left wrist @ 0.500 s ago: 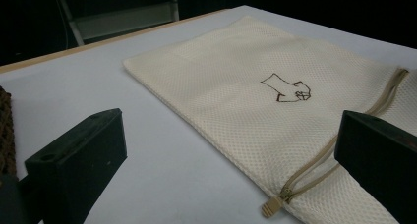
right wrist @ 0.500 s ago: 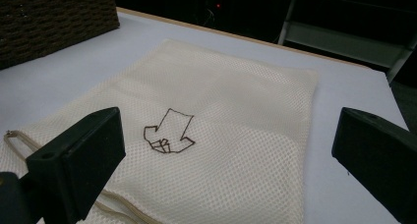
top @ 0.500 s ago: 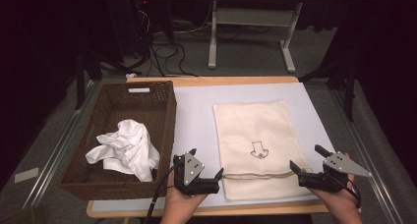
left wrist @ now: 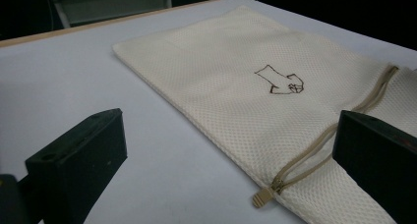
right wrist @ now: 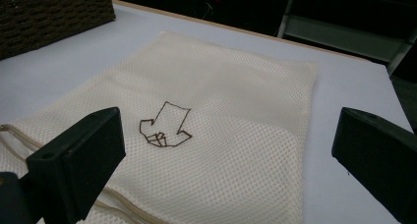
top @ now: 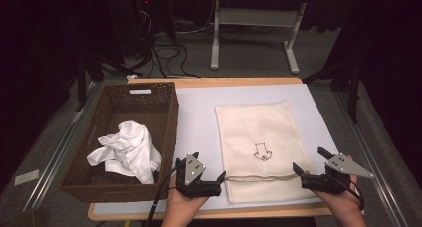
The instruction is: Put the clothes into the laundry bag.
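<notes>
From left to right we see a wicker basket (top: 122, 137) holding a crumpled white cloth (top: 127, 150), then the left gripper (top: 215, 179), the mesh bag (top: 259, 142) lying flat on the tabletop (top: 199, 117), and the right gripper (top: 300, 173). Both grippers' jaws stand wide apart and hold nothing, one at each end of the bag's zipper (left wrist: 314, 148). We judge the work barely begun: the zipper looks closed, its pull (left wrist: 262, 198) ungrasped, the cloth not yet bagged.

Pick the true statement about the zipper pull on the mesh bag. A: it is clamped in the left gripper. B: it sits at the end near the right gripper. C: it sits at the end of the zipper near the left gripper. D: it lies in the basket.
C: the zipper pull lies at the zipper's end on the mesh bag, between the open jaws of the left gripper, untouched.
</notes>
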Motion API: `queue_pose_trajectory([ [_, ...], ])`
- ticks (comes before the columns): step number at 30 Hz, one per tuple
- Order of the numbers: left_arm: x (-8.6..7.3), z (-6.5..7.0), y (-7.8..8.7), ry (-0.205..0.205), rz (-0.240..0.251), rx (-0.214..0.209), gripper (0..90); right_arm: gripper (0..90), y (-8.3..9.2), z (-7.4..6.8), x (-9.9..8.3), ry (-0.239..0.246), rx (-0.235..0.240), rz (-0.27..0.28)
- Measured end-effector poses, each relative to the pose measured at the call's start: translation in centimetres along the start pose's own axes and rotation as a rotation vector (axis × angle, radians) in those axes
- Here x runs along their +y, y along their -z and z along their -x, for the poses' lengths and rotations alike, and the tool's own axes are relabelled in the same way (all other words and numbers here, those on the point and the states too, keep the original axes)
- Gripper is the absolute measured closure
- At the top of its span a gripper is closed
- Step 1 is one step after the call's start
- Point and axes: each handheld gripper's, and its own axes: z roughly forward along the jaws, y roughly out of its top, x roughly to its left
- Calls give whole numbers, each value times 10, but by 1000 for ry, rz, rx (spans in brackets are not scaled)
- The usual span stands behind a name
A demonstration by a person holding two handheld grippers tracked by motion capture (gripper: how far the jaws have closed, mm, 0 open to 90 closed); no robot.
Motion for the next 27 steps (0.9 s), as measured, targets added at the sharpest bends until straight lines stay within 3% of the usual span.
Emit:
queue_pose_trajectory([
  [4, -1, 4, -4, -3, -16, -12, 7, 4, -1, 0, -1, -7, 1, -11],
  [8, -7, 11, -12, -15, -81, -55, 25, 4, -2, 0, -2, -9, 5, -14],
  [11, -12, 15, -19, -10, -126, -75, 91, 4, -3, 0, -2, -7, 8, -16],
  [15, -18, 24, -26, -26, -172, -132, 196, 4, -4, 1, -3, -7, 11, -18],
  [16, -18, 24, -26, -26, -172, -132, 252, 4, -4, 1, -3, -7, 11, -18],
  [17, -22, 28, -29, -29, -202, -173, 320, 4, -4, 2, -3, -9, 13, -20],
  [18, -22, 28, -29, -29, -202, -173, 366, 4, -4, 2, -3, -9, 13, -20],
  [20, -27, 29, -32, -5, -268, -223, 454, 4, -3, 2, -3, -15, 13, -19],
  [27, -33, 28, -39, 39, -321, -236, 558, 4, -4, 1, -3, -10, 19, -22],
])
